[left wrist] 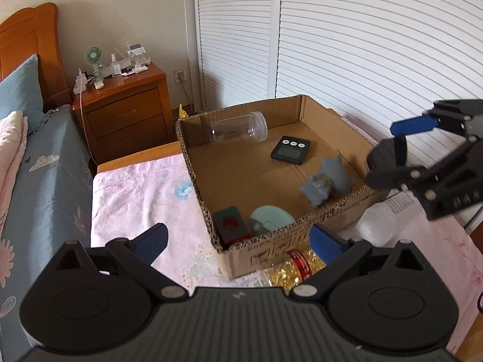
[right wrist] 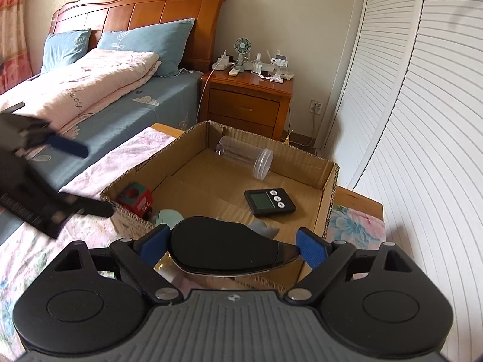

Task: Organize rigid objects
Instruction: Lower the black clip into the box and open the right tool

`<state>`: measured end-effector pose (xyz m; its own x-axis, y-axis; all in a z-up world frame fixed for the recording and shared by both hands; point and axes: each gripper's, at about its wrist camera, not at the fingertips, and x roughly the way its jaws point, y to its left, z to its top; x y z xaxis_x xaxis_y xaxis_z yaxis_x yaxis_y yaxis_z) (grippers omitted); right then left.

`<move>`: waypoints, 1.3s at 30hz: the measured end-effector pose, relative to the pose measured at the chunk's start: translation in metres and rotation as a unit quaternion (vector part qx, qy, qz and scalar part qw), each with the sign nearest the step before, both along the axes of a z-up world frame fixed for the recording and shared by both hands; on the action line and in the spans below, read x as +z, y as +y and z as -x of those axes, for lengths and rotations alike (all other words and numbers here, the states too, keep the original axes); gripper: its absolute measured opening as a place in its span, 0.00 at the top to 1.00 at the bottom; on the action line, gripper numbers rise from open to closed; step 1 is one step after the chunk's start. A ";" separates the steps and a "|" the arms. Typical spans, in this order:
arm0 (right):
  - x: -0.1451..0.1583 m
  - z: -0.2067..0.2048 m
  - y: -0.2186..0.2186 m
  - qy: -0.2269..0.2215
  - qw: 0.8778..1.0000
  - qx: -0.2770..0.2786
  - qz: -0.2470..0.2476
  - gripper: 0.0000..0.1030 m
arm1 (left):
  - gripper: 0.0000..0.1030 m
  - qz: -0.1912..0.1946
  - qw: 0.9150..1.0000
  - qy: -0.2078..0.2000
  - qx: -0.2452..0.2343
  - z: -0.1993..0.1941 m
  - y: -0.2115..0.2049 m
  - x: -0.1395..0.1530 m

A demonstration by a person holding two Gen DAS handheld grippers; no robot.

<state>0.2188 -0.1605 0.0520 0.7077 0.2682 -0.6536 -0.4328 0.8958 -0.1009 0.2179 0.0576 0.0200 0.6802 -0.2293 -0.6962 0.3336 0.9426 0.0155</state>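
The left hand-held gripper (left wrist: 238, 241) stands released, its blue-padded jaws spread wide with nothing between them, just before the near corner of the shallow brown cardboard box (left wrist: 302, 236). The box rests on a desk covered with a pink floral cloth (left wrist: 142, 199). Inside it lie a clear plastic jar (left wrist: 238, 127) on its side by the far wall, a black digital timer with three round buttons (left wrist: 290, 150), a grey-blue rubber animal toy (left wrist: 327, 181) blurred near the right wall, a pale green oval computer mouse (left wrist: 270, 220) and a red-and-teal cube (left wrist: 231, 224) in the near corner.

The right hand-held gripper (right wrist: 232, 246) is grasping a black computer mouse (right wrist: 223, 244) crosswise between its blue pads, held over the box's near edge. In the left wrist view this mouse (left wrist: 386, 160) hangs just beyond the box's right wall.

Outside the box, beside its near wall, lie a white translucent bottle (left wrist: 377, 223) and a gold foil packet with a red band (left wrist: 299, 267).
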 end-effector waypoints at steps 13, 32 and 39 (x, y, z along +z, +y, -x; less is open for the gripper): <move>0.010 -0.073 0.065 0.014 1.000 0.019 0.011 0.10 | 0.03 0.045 0.994 0.026 0.094 0.040 0.035 -0.016; 0.000 -0.078 0.088 0.020 0.999 0.010 0.044 0.00 | 0.03 0.043 0.991 0.017 0.123 0.059 0.045 -0.022; 0.001 -0.045 0.063 0.018 0.999 -0.010 0.032 0.00 | 0.03 0.042 0.992 0.021 0.120 0.064 0.038 -0.022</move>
<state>0.2642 -0.0980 0.0529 0.6874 0.2111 -0.6949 -0.4201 0.8961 -0.1434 0.1543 0.0959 -0.0016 0.6934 -0.1219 -0.7101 0.0973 0.9924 -0.0753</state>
